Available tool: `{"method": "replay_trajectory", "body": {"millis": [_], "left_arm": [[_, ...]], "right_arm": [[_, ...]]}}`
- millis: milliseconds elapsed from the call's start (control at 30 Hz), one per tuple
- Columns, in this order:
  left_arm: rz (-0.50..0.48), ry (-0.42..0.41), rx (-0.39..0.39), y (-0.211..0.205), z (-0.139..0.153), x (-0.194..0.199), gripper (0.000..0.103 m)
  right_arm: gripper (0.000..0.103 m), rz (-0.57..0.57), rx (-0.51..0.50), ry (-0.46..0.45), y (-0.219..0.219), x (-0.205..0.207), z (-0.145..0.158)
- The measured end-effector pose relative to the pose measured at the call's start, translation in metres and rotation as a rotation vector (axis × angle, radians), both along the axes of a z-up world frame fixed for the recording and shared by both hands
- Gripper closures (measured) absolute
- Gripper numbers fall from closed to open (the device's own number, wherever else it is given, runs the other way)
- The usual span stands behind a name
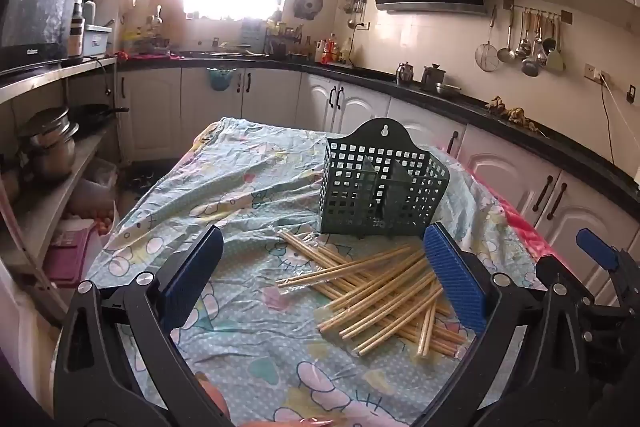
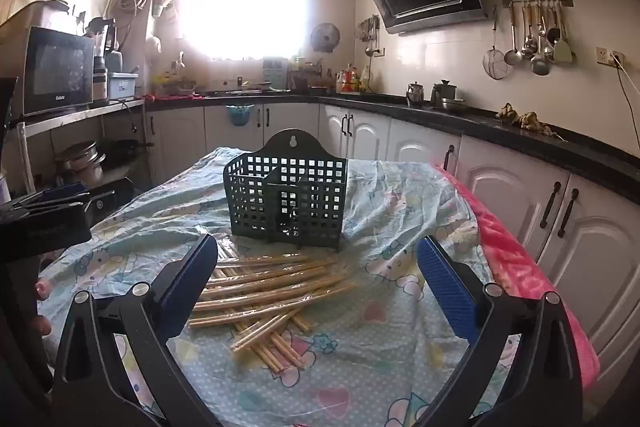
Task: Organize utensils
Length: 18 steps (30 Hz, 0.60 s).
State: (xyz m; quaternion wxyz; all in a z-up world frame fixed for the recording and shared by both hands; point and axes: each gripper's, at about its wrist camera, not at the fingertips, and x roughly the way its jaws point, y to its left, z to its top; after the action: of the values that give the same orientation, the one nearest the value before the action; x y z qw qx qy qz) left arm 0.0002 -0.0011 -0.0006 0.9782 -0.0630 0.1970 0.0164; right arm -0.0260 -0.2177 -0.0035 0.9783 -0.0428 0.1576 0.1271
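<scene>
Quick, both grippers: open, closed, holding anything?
Left gripper: open, fingers wide apart, holding nothing; chopsticks lie loose on the cloth.
Right gripper: open, empty, above the same pile.

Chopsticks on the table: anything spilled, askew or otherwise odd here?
Yes. The chopsticks lie in a loose, crisscrossed heap on the tablecloth in front of the upright green holder, which looks empty.

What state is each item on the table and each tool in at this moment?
Utensil holder: upright on the cloth, compartments look empty.
Chopsticks: loose crisscrossed pile lying flat in front of the holder, none inside it.
Tablecloth: spread over the table, wrinkled.
Left tool: open, holding nothing, above the pile.
Right tool: open, holding nothing.
</scene>
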Motion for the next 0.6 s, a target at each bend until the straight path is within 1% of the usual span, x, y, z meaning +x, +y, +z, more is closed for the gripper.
{"method": "replay_trajectory", "body": {"millis": [33,67,267,300,433,500,600], "left_arm": [[0.002,0.003,0.000,-0.0007,-0.0003,0.0003,0.010],[-0.005,-0.010,-0.017,0.0014,0.0000,-0.0010,0.010],[-0.010,-0.010,-0.021,0.0018,-0.0009,-0.0012,0.010],[-0.012,-0.009,-0.021,0.0015,-0.0011,-0.0016,0.010],[-0.021,-0.017,-0.025,0.0018,-0.0018,-0.0037,0.010],[-0.018,-0.008,-0.029,0.0000,0.0036,-0.0052,0.010],[-0.018,-0.006,-0.027,-0.0007,0.0034,-0.0050,0.010]], "right_arm": [[0.006,-0.002,0.025,-0.001,-0.0021,0.0001,0.0003],[0.006,-0.005,0.026,-0.004,-0.0024,-0.0004,0.0007],[0.006,-0.011,0.021,-0.017,-0.0026,-0.0047,0.0039],[0.006,-0.005,0.022,-0.011,0.0000,0.0024,0.0026],[0.006,-0.011,0.022,-0.015,-0.0010,0.0000,0.0045],[0.006,-0.015,0.024,-0.018,-0.0025,-0.0008,0.0050],[0.006,-0.017,0.022,-0.023,-0.0010,-0.0040,0.0079]]}}
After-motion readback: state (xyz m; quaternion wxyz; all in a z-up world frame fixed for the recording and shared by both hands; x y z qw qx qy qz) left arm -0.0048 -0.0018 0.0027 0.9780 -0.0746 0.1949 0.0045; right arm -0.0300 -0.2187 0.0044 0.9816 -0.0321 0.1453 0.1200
